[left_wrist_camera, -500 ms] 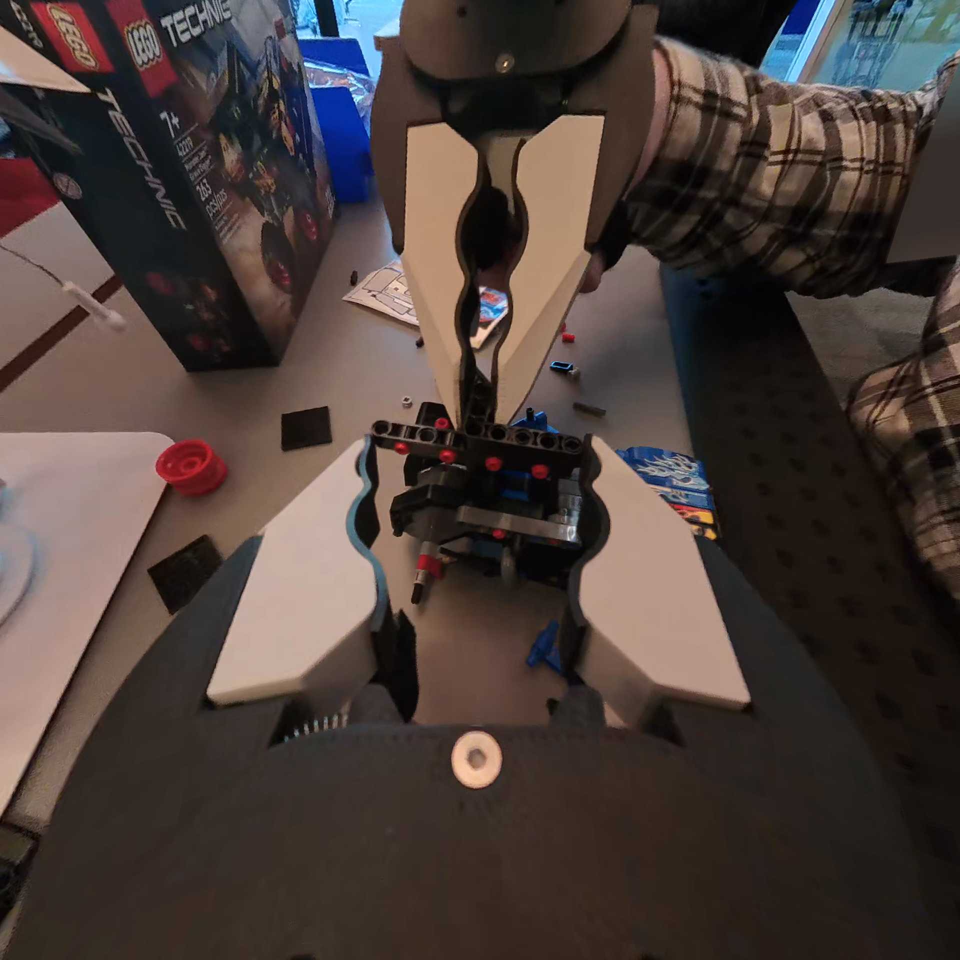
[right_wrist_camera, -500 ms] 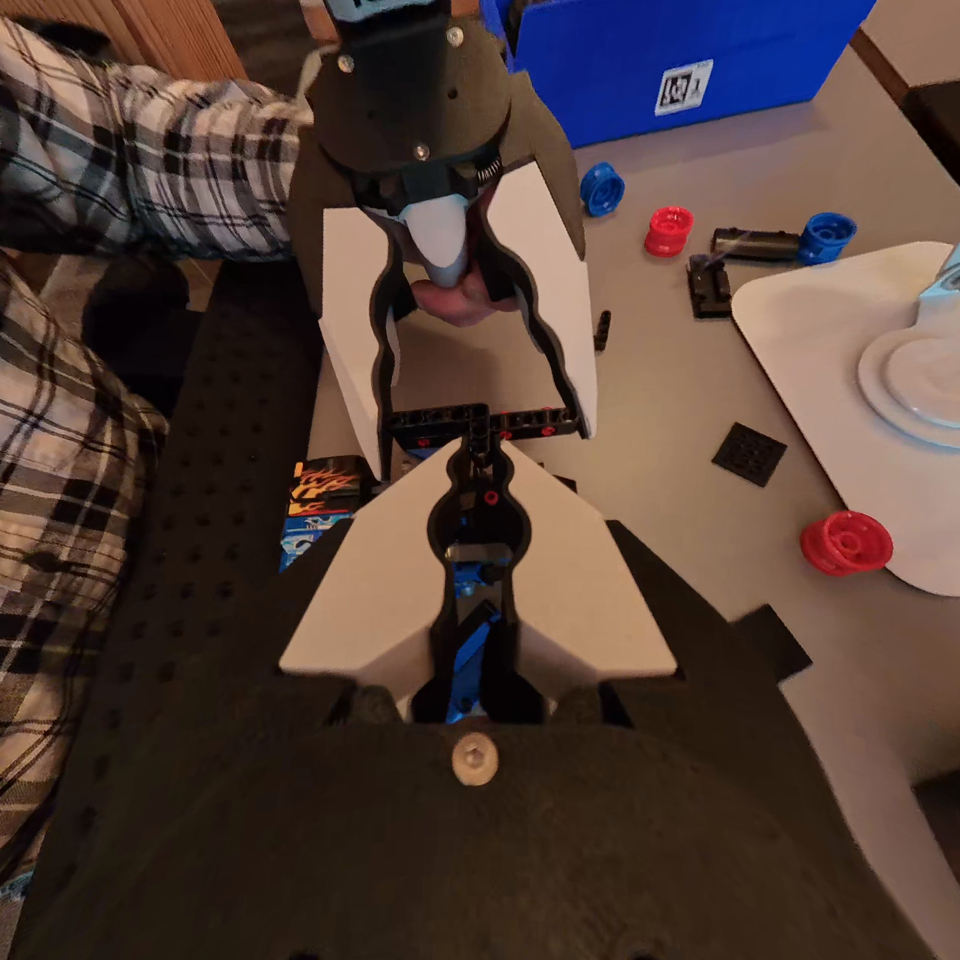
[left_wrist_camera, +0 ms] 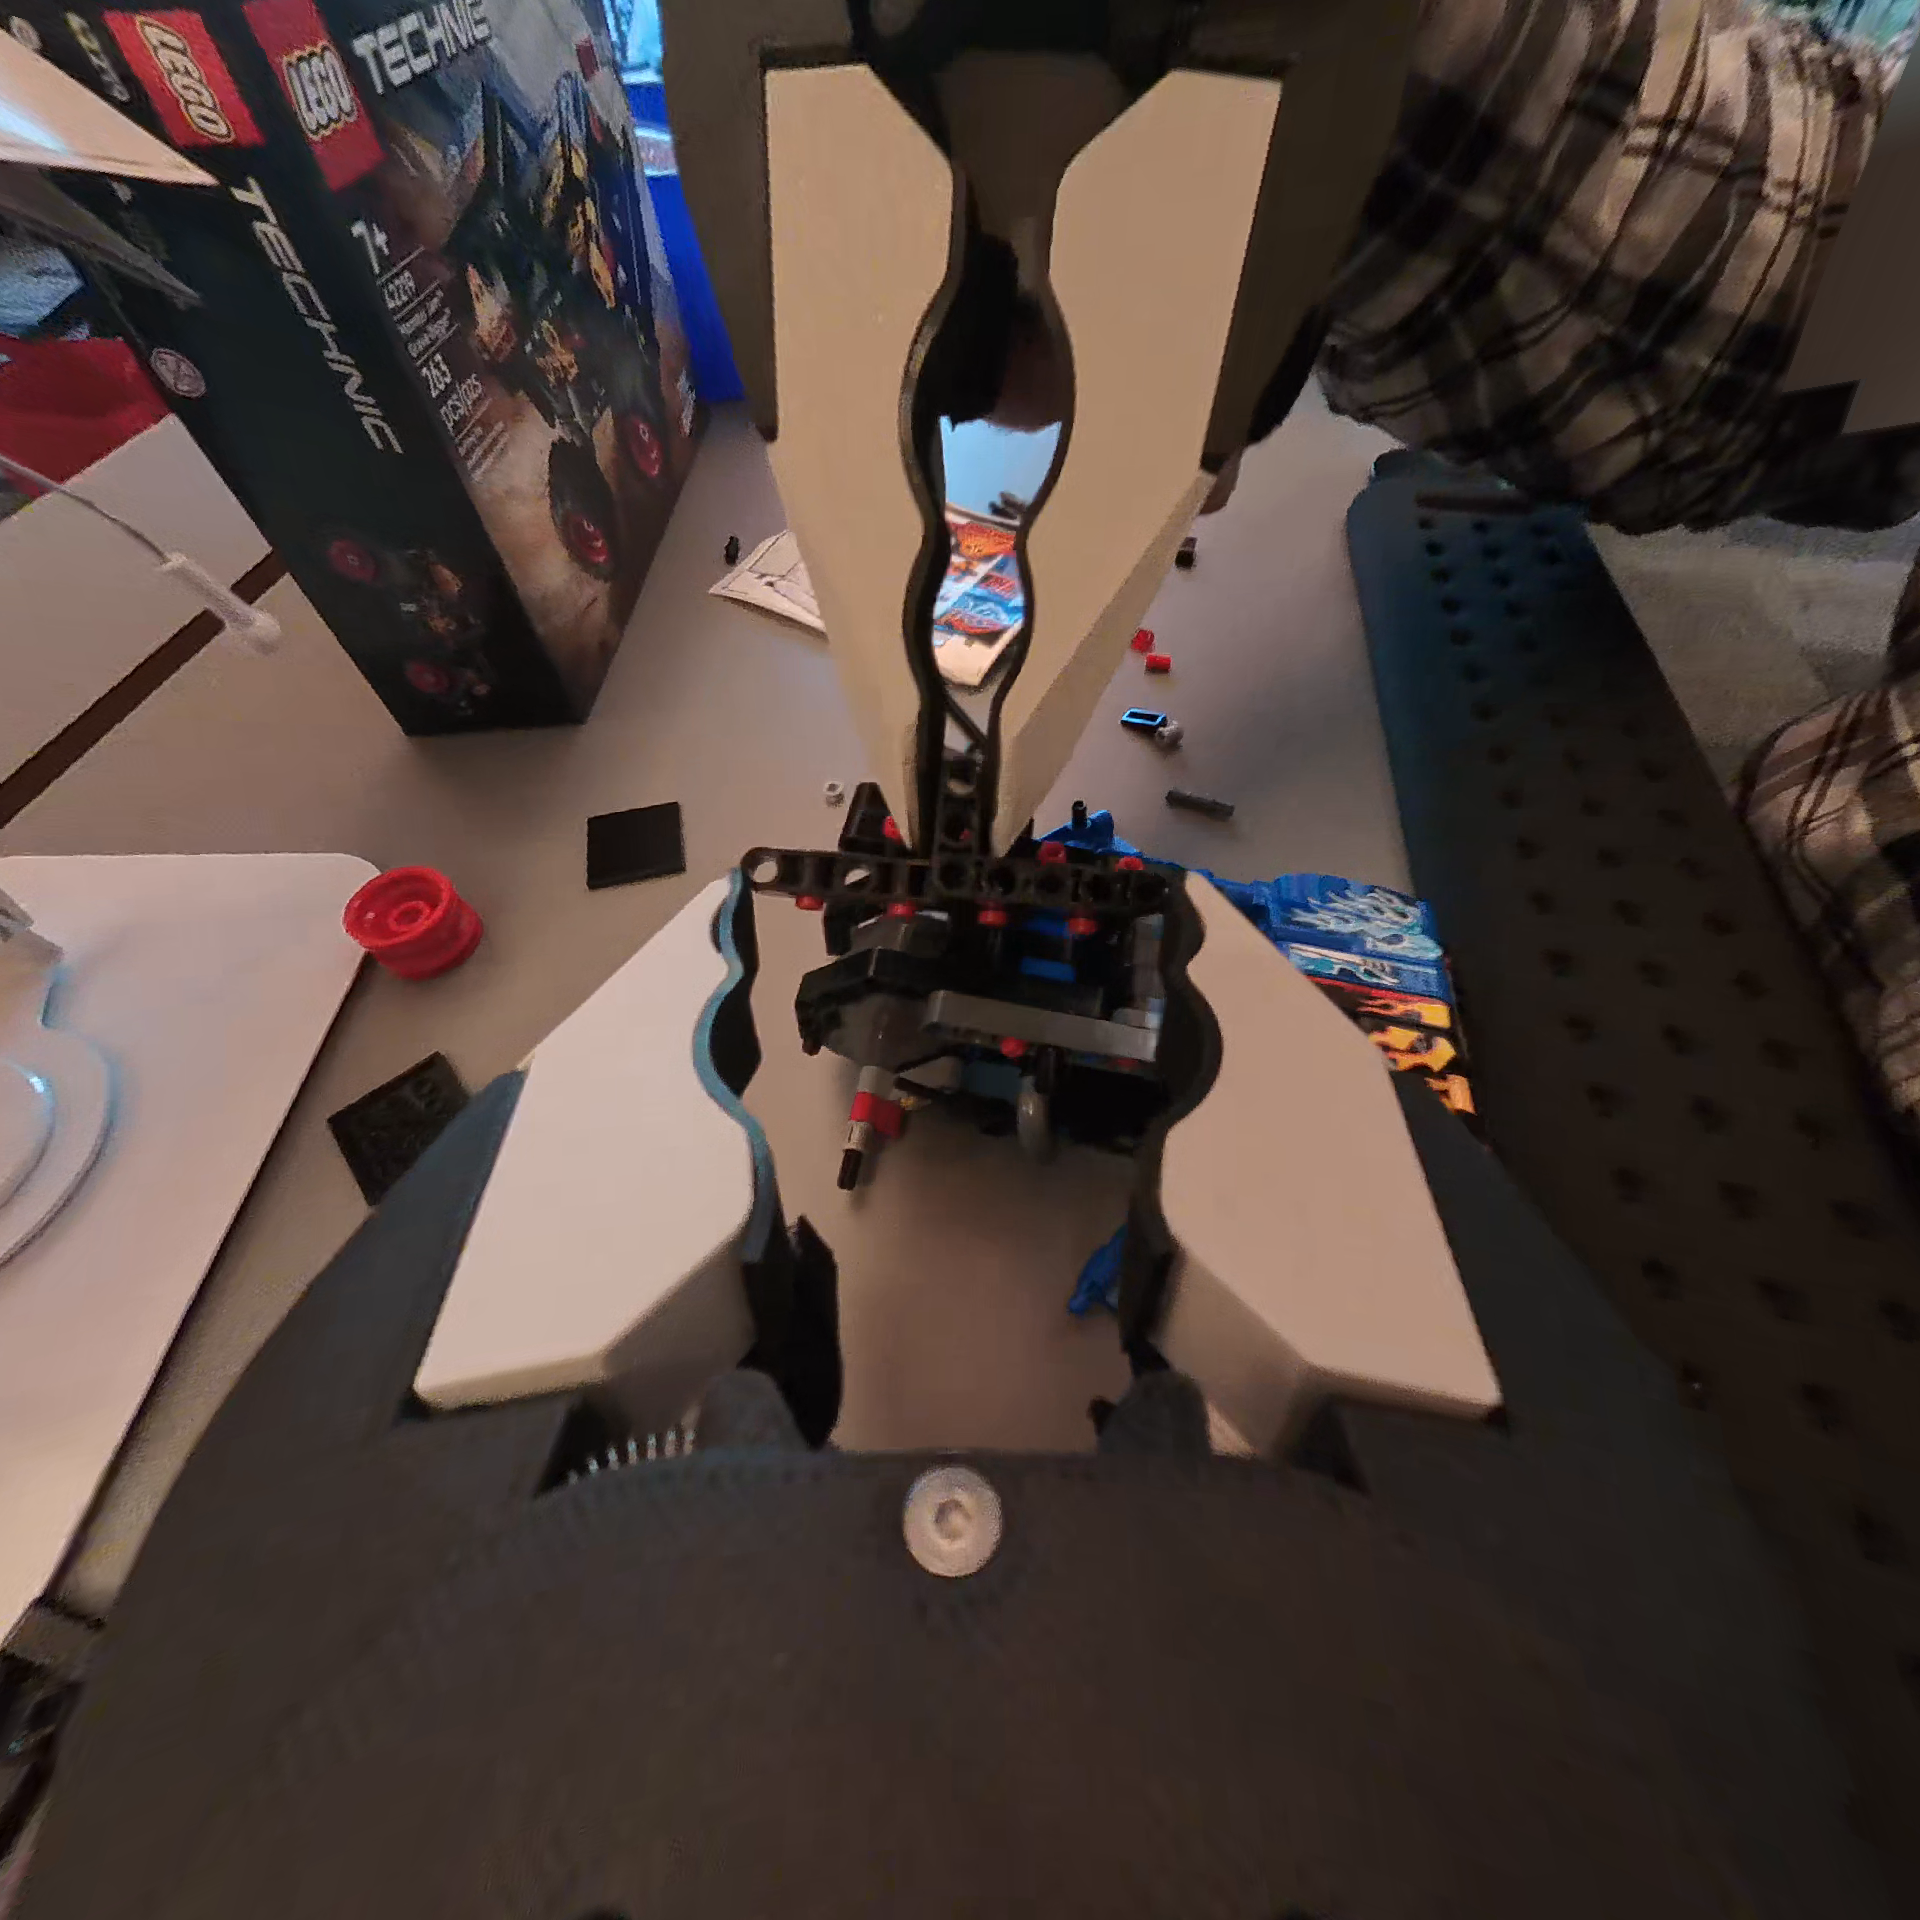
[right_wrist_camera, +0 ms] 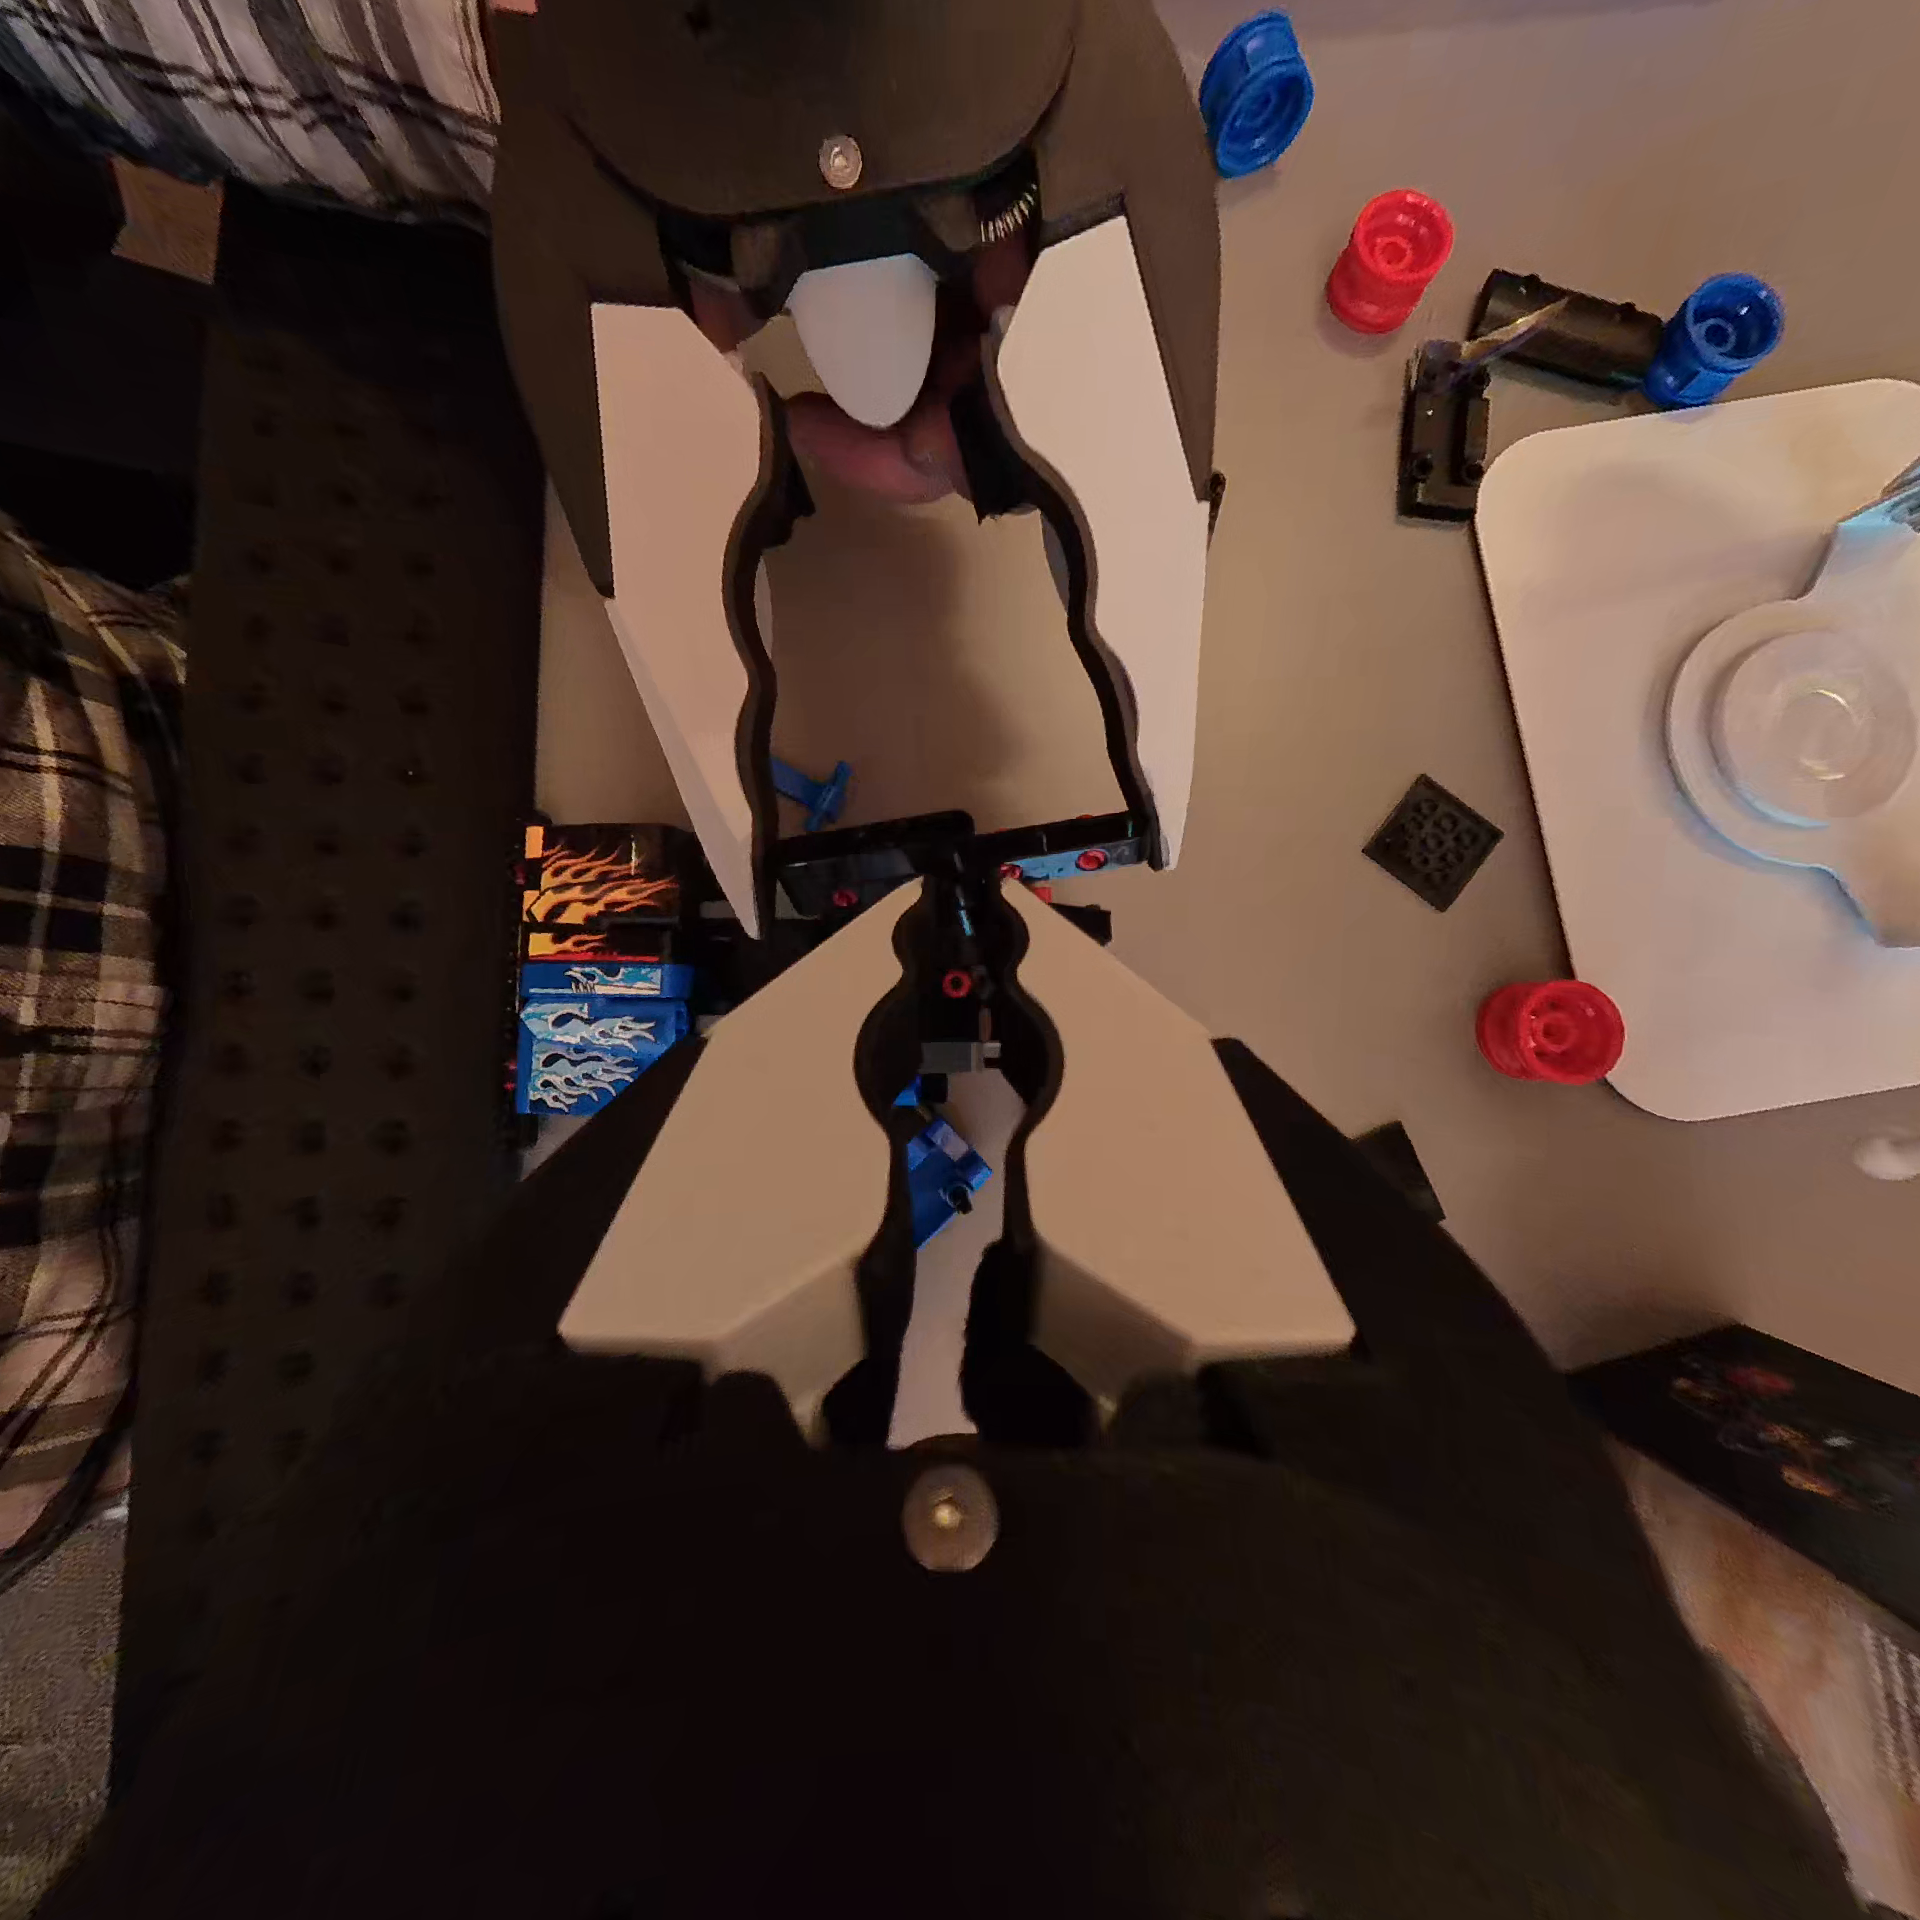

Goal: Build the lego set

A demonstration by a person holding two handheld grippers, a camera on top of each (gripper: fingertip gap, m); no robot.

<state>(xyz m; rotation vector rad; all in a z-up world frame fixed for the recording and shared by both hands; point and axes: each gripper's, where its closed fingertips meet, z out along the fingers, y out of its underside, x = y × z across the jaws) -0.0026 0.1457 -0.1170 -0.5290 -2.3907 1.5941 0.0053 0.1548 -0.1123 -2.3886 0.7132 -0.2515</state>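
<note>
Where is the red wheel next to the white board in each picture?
Left wrist view: the red wheel lies at middle left, beside the white board's corner.
Right wrist view: the same wheel lies at middle right, at the board's lower corner.
Shared landmark: the black square plate on the table near it.

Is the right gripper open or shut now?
Shut. In the right wrist view, the right gripper has its fingers nearly together, pinching a short black beam that sticks out from the lego model.
</note>
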